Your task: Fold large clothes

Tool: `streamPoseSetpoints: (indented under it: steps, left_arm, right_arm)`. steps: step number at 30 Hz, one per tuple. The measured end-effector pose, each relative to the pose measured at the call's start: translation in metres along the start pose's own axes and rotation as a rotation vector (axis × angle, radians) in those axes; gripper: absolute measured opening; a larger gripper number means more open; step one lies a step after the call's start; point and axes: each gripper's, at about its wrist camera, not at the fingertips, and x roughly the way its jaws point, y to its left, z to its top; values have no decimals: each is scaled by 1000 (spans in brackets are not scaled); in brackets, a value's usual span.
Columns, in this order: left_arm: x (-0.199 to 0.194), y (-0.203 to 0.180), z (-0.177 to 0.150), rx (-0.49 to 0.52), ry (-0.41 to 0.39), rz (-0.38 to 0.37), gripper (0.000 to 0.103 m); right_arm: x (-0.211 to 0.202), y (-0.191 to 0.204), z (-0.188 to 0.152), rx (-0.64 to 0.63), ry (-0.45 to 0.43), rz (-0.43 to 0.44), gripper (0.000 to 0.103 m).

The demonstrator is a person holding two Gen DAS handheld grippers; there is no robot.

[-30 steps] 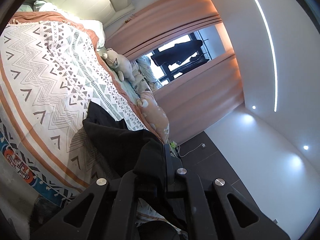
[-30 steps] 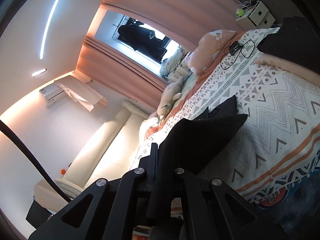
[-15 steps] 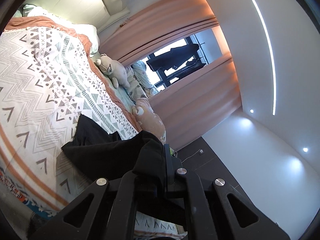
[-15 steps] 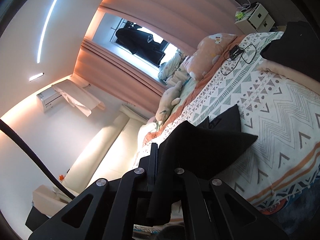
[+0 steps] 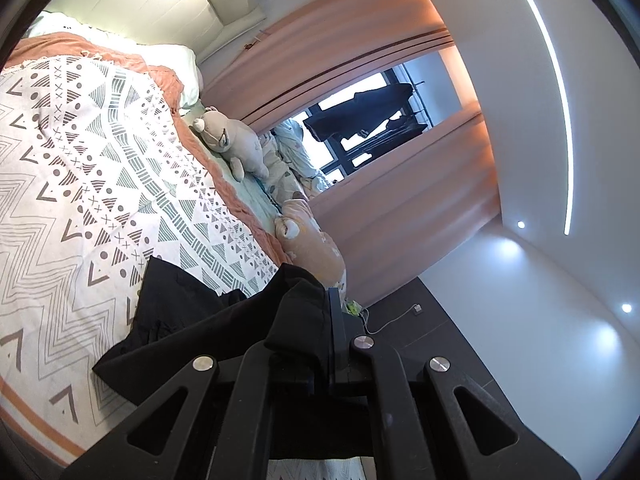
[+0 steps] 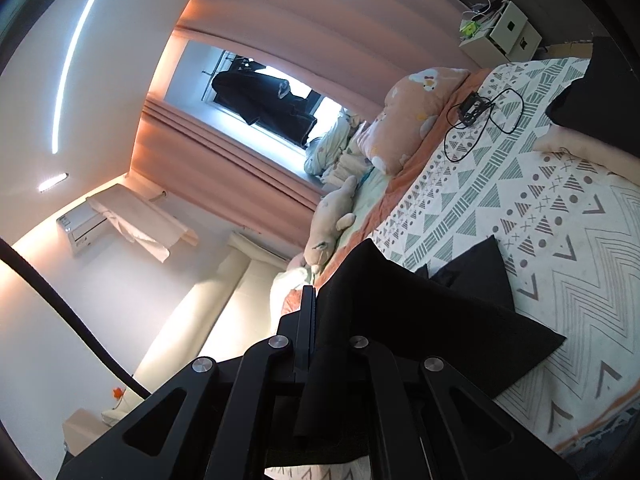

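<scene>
Both jaws clamp black cloth (image 5: pixel 208 344). Beyond them lies a patterned bedspread (image 5: pixel 80 184). Pink curtains (image 6: pixel 248 152) hang farther ahead.

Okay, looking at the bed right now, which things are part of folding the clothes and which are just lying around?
Part of the job:
black garment
left gripper
right gripper

Just lying about:
grey plush toy
peach pillow
black cable
patterned bedspread
</scene>
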Motion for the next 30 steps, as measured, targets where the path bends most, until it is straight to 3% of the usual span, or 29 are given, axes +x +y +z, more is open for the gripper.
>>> streamPoseSetpoints:
  steps: [9,17,21,30]
  left_arm:
    - [73,-4,37,32,30,42,6]
    - [147,10,50,54,86,109,6]
    - [178,34,48,38,113,162,6]
    - [245,90,39,26,190,318,6]
  right_arm:
    - [66,-21,20,142,-92,-18,0]
    - [123,-50,14,323,-172,-131,0]
    - [153,-60,15,314,-149,-219,0]
    - [215,-110,11,348,-38,-290,0]
